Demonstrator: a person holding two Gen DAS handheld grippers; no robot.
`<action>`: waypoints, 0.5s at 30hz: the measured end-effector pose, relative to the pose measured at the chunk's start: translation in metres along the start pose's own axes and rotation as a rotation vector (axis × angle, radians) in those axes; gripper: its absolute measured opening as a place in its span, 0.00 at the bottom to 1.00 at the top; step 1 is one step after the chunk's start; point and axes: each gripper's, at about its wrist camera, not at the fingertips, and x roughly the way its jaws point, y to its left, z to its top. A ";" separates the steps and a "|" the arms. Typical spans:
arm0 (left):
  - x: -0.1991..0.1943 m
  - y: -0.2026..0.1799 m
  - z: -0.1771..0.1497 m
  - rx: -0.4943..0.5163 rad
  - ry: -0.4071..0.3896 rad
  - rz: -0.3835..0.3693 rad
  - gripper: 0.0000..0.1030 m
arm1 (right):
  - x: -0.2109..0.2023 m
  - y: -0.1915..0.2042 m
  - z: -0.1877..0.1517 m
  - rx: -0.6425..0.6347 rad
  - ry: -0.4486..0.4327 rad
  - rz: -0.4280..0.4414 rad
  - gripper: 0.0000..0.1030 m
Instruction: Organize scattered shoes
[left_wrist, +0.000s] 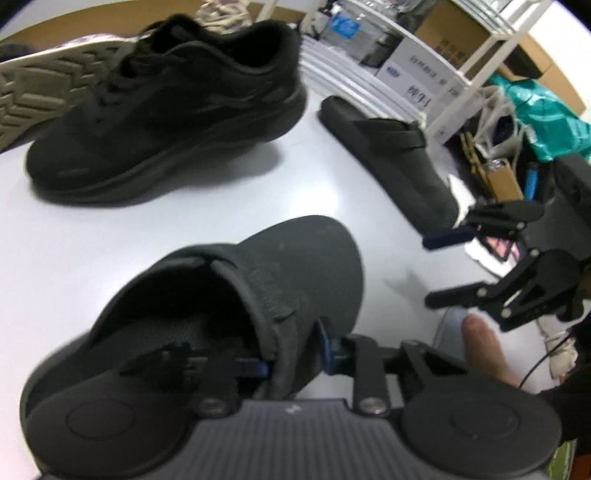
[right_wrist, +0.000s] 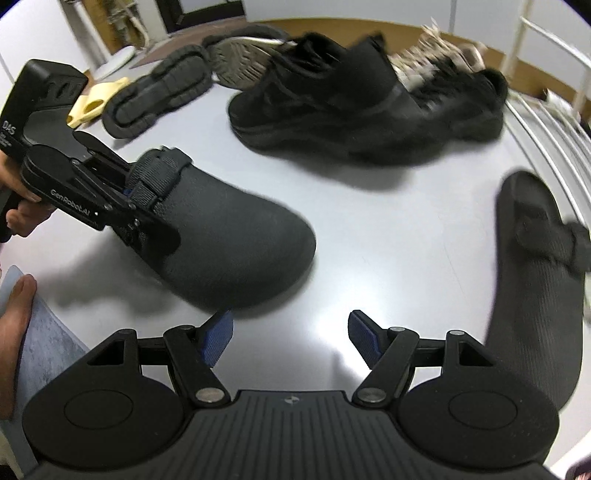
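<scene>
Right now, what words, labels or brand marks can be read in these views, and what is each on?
"GenRobot.AI": on the side of the left gripper, whose jaws grip the grey clog.
"DAS": on the left gripper's black camera block; smaller print beneath it is unreadable.
White boxes on the shelf: printed characters, too blurred to read.
Shoes: no readable marks.

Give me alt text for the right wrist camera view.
The left tool grips the strap edge of a dark grey clog on a grey table. The right tool hangs open over bare table, between this clog and its mate; black sneakers lie behind.
</scene>
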 end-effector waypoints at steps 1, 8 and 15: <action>0.002 -0.003 0.003 0.003 -0.005 -0.017 0.18 | -0.001 -0.003 -0.004 0.013 0.007 -0.002 0.72; 0.020 -0.022 0.022 0.000 -0.033 -0.086 0.12 | -0.005 -0.006 -0.011 0.017 0.006 -0.015 0.72; 0.049 -0.044 0.033 0.048 0.002 -0.151 0.12 | -0.011 -0.017 -0.016 0.034 0.001 -0.036 0.72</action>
